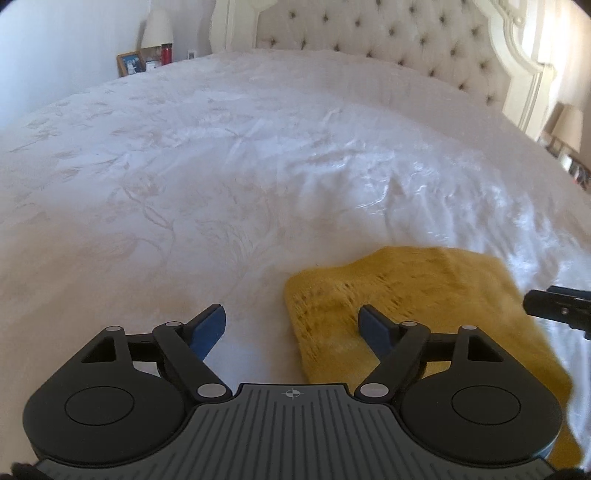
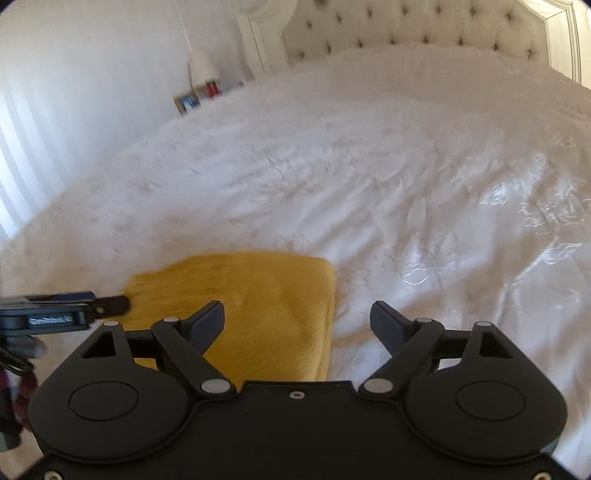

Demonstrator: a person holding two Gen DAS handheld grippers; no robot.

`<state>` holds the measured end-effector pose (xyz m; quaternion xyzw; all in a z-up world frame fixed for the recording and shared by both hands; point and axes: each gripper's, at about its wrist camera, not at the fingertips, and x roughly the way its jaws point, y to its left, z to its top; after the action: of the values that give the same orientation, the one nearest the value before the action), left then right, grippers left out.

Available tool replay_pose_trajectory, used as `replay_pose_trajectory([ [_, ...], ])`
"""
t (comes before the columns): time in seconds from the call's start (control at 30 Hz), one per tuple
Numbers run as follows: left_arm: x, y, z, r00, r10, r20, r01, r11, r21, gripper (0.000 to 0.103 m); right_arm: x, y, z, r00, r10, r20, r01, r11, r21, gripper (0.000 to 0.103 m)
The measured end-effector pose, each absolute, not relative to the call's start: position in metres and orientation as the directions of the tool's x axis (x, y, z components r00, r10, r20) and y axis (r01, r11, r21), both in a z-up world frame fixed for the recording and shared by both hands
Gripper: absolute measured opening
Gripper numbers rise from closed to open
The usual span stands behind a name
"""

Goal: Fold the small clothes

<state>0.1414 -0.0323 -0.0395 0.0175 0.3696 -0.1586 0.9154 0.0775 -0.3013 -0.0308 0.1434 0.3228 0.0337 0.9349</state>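
The yellow garment [image 1: 417,295] lies folded flat on the white bed [image 1: 221,166], near its foot and far from the tufted headboard [image 1: 369,33]. The left hand-held gripper [image 1: 291,326] hangs just above the garment's left edge, jaws spread and holding nothing. The right hand-held gripper [image 2: 297,323] hangs over its right edge, likewise released. Both look let go so the fold can settle undisturbed.
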Motion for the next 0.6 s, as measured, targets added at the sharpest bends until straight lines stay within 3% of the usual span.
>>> replay_pose_trajectory([
  [0.1, 0.115, -0.032, -0.031, 0.682, -0.286, -0.673, 0.311, 0.946, -0.087, 0.079, 0.051, -0.297, -0.025, 0.797, 0.174, -0.578, 0.012, 0.953, 0.304, 0.097],
  [0.27, 0.078, -0.036, -0.028, 0.686, -0.290, -0.668, 0.327, 0.942, -0.074, 0.081, 0.022, -0.294, -0.036, 0.780, 0.168, -0.603, 0.042, 0.947, 0.317, 0.097],
  [0.4, 0.069, -0.040, -0.048, 0.655, -0.252, -0.712, 0.312, 0.949, -0.049, 0.085, 0.016, -0.300, -0.065, 0.706, 0.092, -0.702, 0.131, 0.957, 0.258, 0.097],
  [0.6, 0.064, -0.032, -0.061, 0.622, -0.235, -0.747, 0.275, 0.959, -0.073, 0.090, -0.002, -0.310, -0.058, 0.711, 0.086, -0.698, 0.165, 0.944, 0.285, 0.097],
])
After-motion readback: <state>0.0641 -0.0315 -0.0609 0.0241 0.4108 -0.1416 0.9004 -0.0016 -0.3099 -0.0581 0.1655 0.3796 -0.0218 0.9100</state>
